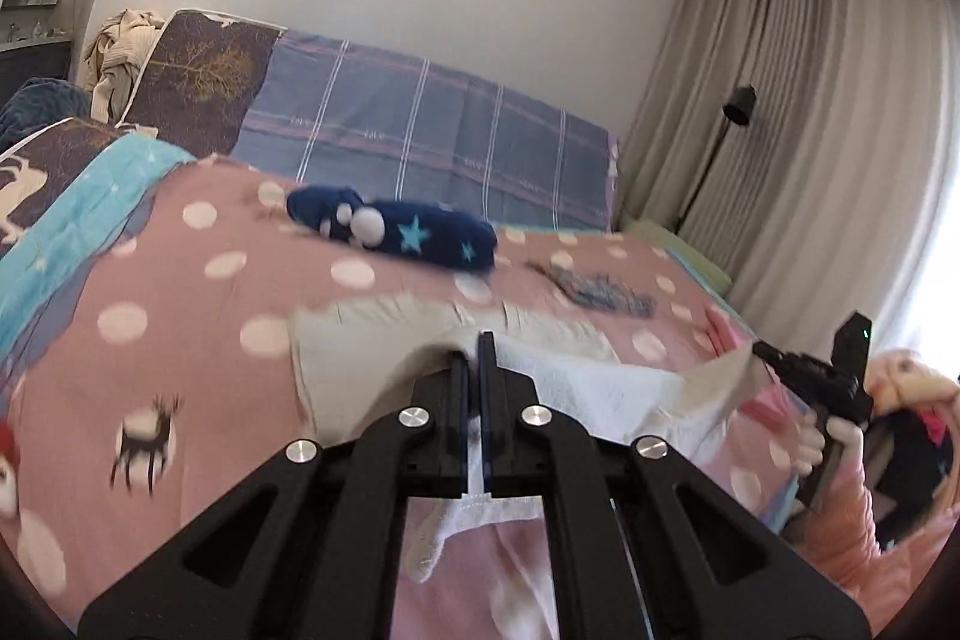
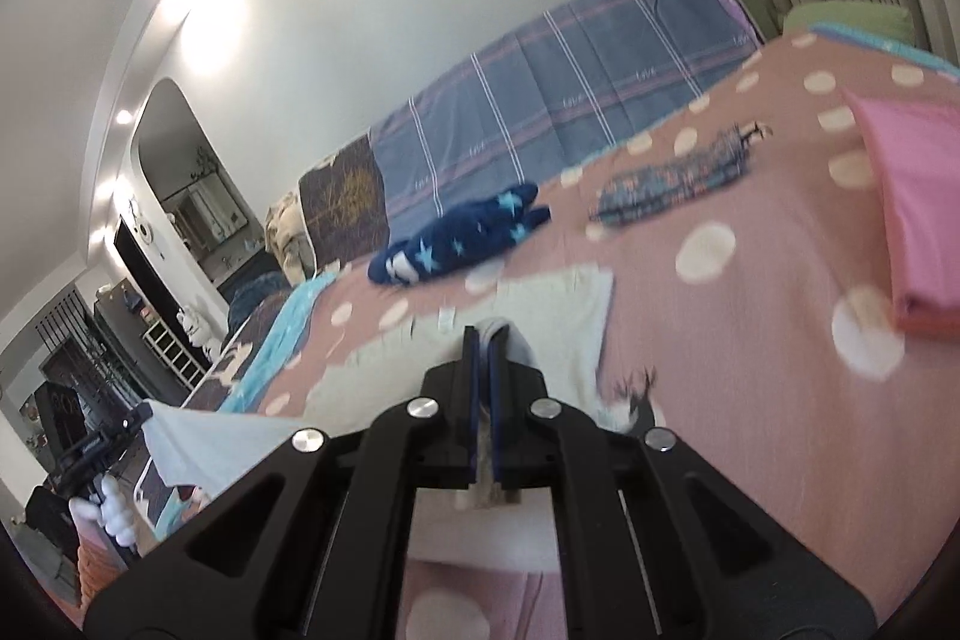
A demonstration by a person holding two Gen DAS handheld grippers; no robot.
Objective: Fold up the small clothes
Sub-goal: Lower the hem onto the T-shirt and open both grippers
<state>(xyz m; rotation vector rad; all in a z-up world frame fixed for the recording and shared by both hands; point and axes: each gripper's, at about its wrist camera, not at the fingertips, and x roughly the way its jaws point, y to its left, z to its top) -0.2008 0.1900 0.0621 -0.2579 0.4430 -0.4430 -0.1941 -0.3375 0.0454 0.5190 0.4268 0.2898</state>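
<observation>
Over the blurred bedspread, each hand-held gripper pinches the white garment's half-hidden edge.

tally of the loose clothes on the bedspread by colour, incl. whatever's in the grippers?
White/cream garment, pinched by the left gripper and the right gripper: 1
Navy item with light-blue stars: 1
Grey-blue patterned item: 1
Pink folded item: 1
Total: 4
</observation>
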